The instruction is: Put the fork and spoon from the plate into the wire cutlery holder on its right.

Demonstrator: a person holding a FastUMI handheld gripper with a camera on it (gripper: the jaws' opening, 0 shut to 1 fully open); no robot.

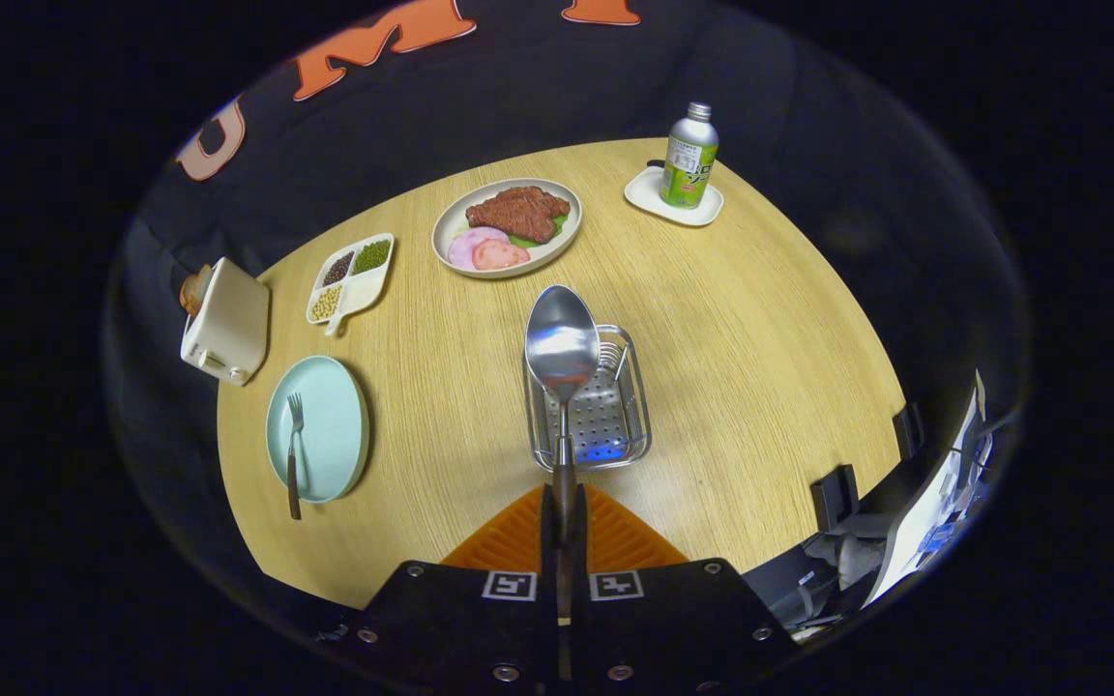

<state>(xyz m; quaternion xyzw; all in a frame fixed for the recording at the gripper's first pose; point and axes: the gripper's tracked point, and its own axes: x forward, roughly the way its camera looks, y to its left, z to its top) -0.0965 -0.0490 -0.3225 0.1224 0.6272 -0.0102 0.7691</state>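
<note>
My gripper [564,522] is shut on the dark handle of a metal spoon [562,343], whose bowl points away from me. The spoon hangs in the air above the wire cutlery holder [636,411], a shiny perforated basket on the round wooden table. Its bowl covers the holder's far left corner. To the left of the holder lies a pale blue plate [330,425]. A fork [294,454] with a dark handle rests on that plate, and its handle sticks out over the plate's near rim.
Beyond the holder stands a plate of meat and ham slices [507,227]. A divided dish of beans [351,275] and a white toaster [226,322] are at the far left. A can [689,158] stands on a white coaster at the far right. Clutter lies off the table's right edge.
</note>
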